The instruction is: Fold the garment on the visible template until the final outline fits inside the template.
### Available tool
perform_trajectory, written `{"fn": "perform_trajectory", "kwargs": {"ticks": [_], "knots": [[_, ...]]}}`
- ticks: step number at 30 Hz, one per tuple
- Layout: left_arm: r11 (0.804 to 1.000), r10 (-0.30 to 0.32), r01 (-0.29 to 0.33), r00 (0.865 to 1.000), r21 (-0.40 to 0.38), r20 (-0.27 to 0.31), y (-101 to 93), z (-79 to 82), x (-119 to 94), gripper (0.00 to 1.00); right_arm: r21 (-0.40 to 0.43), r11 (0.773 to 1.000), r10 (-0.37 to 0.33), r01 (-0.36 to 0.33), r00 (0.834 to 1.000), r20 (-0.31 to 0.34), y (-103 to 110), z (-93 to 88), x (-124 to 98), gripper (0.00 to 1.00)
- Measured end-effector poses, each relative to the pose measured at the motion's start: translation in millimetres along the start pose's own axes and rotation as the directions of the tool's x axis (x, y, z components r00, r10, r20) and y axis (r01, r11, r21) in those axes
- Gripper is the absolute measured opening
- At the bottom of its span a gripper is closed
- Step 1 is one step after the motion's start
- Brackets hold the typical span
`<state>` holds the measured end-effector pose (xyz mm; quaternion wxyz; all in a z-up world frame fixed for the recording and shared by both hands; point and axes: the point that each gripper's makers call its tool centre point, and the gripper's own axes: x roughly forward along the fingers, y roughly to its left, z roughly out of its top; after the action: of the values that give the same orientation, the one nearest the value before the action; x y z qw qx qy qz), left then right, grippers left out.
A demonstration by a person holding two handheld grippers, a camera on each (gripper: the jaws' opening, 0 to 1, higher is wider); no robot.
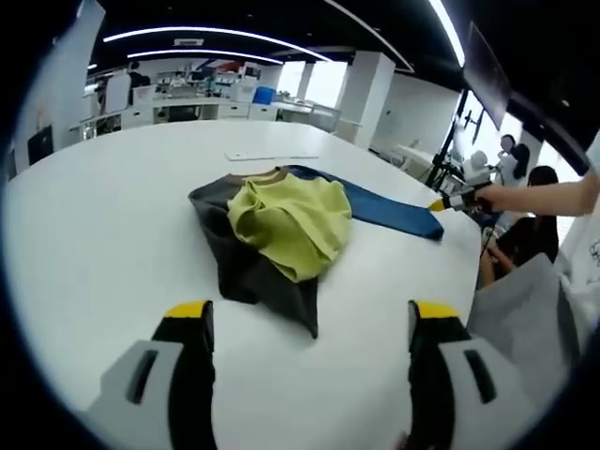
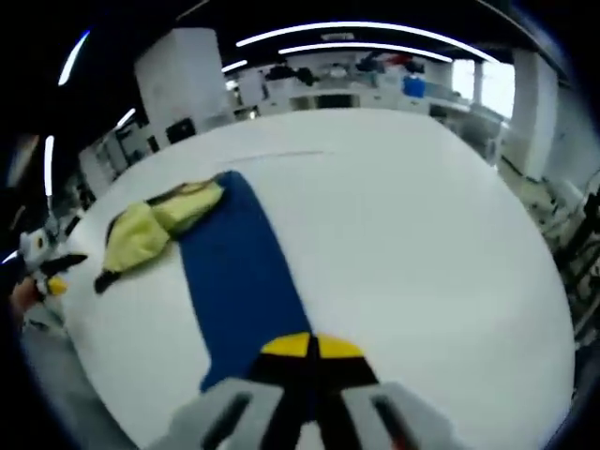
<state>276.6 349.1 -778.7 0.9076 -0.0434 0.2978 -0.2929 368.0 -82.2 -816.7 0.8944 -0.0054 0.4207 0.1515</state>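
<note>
So the garment (image 1: 281,234) is sitting in a heap on the white table (image 1: 103,244), yellow-green part bunched on top, dark grey under it, and a blue strip (image 2: 239,272) running out flat from the pile. My left gripper (image 1: 314,323) is wide open with nothing in it, jaws hanging over bare table just short of the grey corner nearest me. My right gripper (image 2: 309,345) has its yellow tips pressed together right at the far end of the blue strip; can't tell if cloth is actually pinched between them. From the left gripper view you can see that right one at the strip's end, a hand (image 1: 497,195) behind it.
</note>
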Motion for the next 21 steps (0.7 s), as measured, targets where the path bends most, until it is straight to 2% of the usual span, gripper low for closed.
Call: {"fn": "perform_trajectory", "kwargs": {"ticks": [7,14,19,21], "knots": [[1.000,0.011,-0.011,1.000,-0.015,-0.007,4.1,-0.8,0.3,0.82,-0.011,0.998,-0.055,0.055,0.998,-0.019,-21.3,1.5,10.6,0.00],[0.999,0.016,-0.016,1.000,-0.027,-0.003,3.8,1.3,1.3,0.82,-0.040,0.995,-0.095,0.093,0.995,-0.035,-50.6,20.6,24.2,0.00],[0.999,0.016,-0.017,1.000,-0.035,-0.007,4.9,2.1,2.6,0.82,-0.116,0.985,-0.138,0.129,0.988,-0.067,-76.4,35.2,35.6,0.00],[0.999,0.017,-0.017,1.000,-0.041,-0.005,4.5,3.2,3.0,0.82,-0.120,0.983,-0.149,0.139,0.986,-0.077,-86.8,38.2,40.4,0.00]]}}
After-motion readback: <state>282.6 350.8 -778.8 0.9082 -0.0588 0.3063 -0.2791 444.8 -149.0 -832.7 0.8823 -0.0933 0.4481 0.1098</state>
